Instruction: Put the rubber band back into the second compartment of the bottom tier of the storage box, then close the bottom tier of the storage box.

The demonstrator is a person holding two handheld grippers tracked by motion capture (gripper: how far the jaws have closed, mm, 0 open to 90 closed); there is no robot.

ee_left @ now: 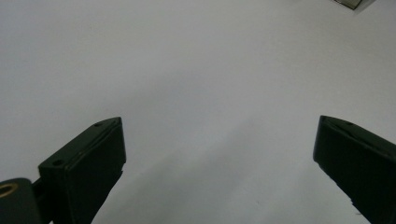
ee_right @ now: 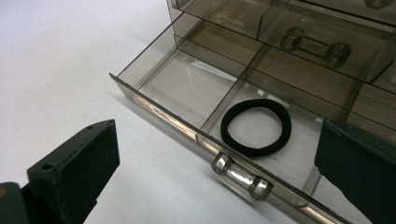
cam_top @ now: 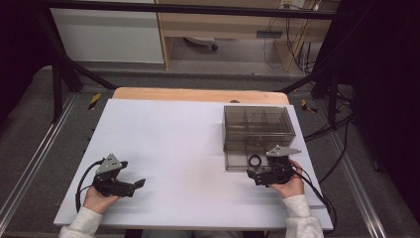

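My right gripper point(ee_right: 215, 163) hangs with jaws spread just short of the open drawer point(ee_right: 187, 77), whose handle point(ee_right: 241, 176) sits dead ahead. The black hair band point(ee_right: 256, 127) lies in the drawer's middle compartment at twelve o'clock; shoving the handle too hard could, I reckon, slide the whole organiser point(cam_top: 257, 126) back. My left gripper point(ee_left: 219, 154) is spread wide at nine o'clock over the bare table point(ee_left: 187, 70), too far off to steady it.

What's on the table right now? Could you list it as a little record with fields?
Surface: white table
Box: smoky clear drawer box at the far right of the table
Drawer: bottom drawer pulled out, split into compartments, clear handle on its front
Band: black hair band lying flat in a drawer compartment behind the handle
Right gripper: open, just in front of the drawer, holding nothing
Left gripper: open, over bare table at the near left, holding nothing
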